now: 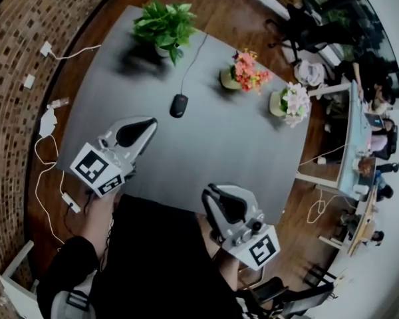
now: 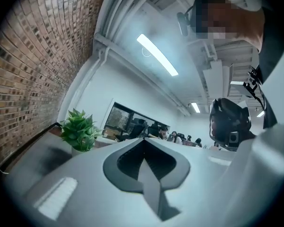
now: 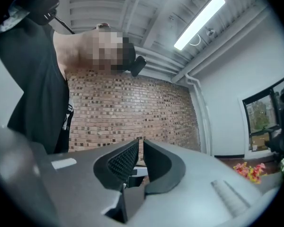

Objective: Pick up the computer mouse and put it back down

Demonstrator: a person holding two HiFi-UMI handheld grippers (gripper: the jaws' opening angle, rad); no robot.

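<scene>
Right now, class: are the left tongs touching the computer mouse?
Apart. The head view shows a stretch of bare grey table between the tips of the left tongs and the computer mouse.

Matt, smooth table point(image 1: 206, 145), plastic-looking mouse point(image 1: 179, 105), rough brick wall point(image 3: 128, 112).

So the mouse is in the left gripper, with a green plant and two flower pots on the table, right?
Not quite. The mouse lies on the table, apart from the left gripper, whose jaws are shut on nothing. The head view shows it. The green plant and two flower pots are on the table.
</scene>
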